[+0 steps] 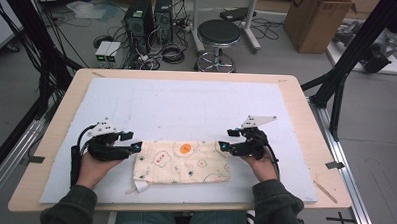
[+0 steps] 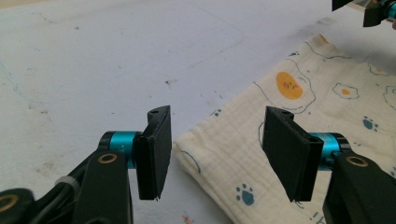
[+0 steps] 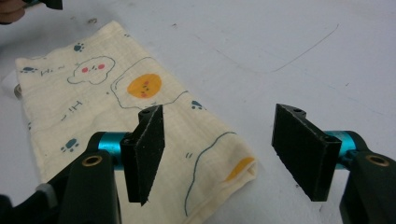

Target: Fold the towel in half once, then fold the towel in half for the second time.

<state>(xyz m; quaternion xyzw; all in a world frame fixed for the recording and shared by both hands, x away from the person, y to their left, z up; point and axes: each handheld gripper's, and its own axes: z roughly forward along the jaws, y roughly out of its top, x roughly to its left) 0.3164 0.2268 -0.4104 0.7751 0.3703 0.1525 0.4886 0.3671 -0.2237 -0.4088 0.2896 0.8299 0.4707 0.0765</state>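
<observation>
High view: you sit at the 6 o'clock edge of the table [image 1: 305,146], which carries a pale blue mat [image 1: 186,106]. A folded cream cloth [image 1: 182,162] w/ egg and paw prints lies flat on the mat near that edge, long side running 9 to 3. Your left gripper [image 1: 133,148] sits just off the cloth's 9 o'clock end, tips at its top corner; your right gripper [image 1: 224,146] sits at the 3 o'clock end, tips at that corner. A white tag [image 1: 140,186] sticks out at the cloth's 7 o'clock corner. Beyond the table at 12: a black stool [image 1: 218,35], computer towers [image 1: 147,17], a cardboard box [image 1: 314,21].

Left gripper view: your left gripper [image 2: 215,149] has jaws wide apart, nothing between the pads. The cloth's [image 2: 299,121] corner lies under the gap, fabric spreading toward 2 o'clock; an orange yolk print [image 2: 289,85] shows at approx. 1. The other gripper's tip [image 2: 377,14] peeks in at top right.

Right gripper view: your right gripper [image 3: 217,154] also has jaws wide apart, holding nothing. The cloth [image 3: 116,116] runs from 10 o'clock down to its folded corner below the gap, closer to the left pad. Bare mat [image 3: 280,46] lies from 12 to 3.
</observation>
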